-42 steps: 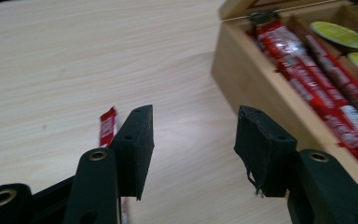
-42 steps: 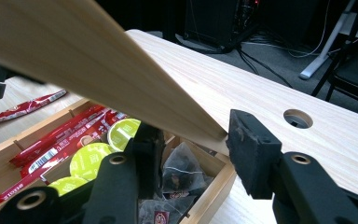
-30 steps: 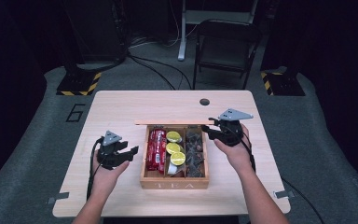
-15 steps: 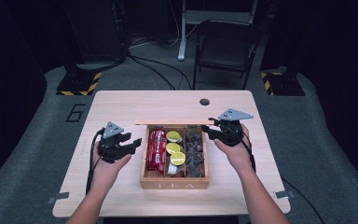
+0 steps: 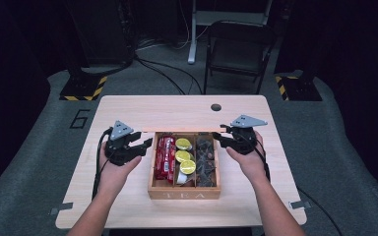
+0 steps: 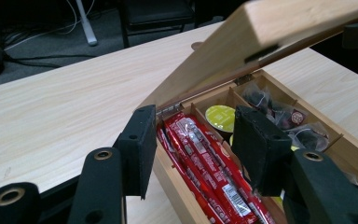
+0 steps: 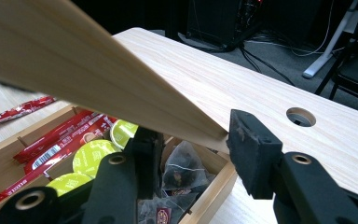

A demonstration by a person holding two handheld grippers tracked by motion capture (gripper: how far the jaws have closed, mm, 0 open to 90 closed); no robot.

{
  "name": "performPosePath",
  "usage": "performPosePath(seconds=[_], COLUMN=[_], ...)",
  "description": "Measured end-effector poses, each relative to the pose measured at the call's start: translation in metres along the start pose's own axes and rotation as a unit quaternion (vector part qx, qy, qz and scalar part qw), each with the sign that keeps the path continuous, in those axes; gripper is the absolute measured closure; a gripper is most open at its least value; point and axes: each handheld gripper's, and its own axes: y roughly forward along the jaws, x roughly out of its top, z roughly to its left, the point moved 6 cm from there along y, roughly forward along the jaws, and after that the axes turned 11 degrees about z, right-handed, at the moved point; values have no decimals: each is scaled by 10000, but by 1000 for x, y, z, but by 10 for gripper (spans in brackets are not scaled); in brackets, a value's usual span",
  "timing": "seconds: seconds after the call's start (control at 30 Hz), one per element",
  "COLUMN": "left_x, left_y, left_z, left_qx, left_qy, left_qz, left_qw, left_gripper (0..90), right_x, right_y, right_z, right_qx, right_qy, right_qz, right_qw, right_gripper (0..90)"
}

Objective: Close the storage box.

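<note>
A wooden tea box (image 5: 184,194) stands mid-table with its lid (image 5: 177,132) raised. Inside lie red packets (image 5: 165,157), yellow-green capsules (image 5: 183,156) and dark tea bags (image 5: 205,160). My left gripper (image 5: 147,143) is open at the box's left wall; in the left gripper view (image 6: 196,149) its jaws straddle that wall and the red packets (image 6: 200,154). My right gripper (image 5: 217,138) is at the lid's right corner. In the right gripper view (image 7: 193,149) it is open, with the tilted lid (image 7: 121,88) passing over one jaw, its corner against the other pad (image 7: 251,154).
A loose red packet (image 7: 21,109) lies on the table past the box's left wall. The table has a round hole (image 5: 216,107) near its far edge. A chair (image 5: 238,49) and cables sit on the floor beyond. Bare tabletop lies on either side of the box.
My left gripper has moved away from the person and in toward the box's left wall. The right gripper and the lid have stayed put.
</note>
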Motion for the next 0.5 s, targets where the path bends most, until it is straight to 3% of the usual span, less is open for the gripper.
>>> performPosePath(seconds=[0.5], left_x=[17], left_y=[-8], left_z=[-9], left_qx=[61], left_qy=[252], left_qz=[-158], left_qw=[9995], left_gripper=[582], right_x=[-3], right_y=[-1], right_z=[2], right_qx=[2], right_qy=[5], right_qz=[31], right_qw=[10000], right_gripper=[554])
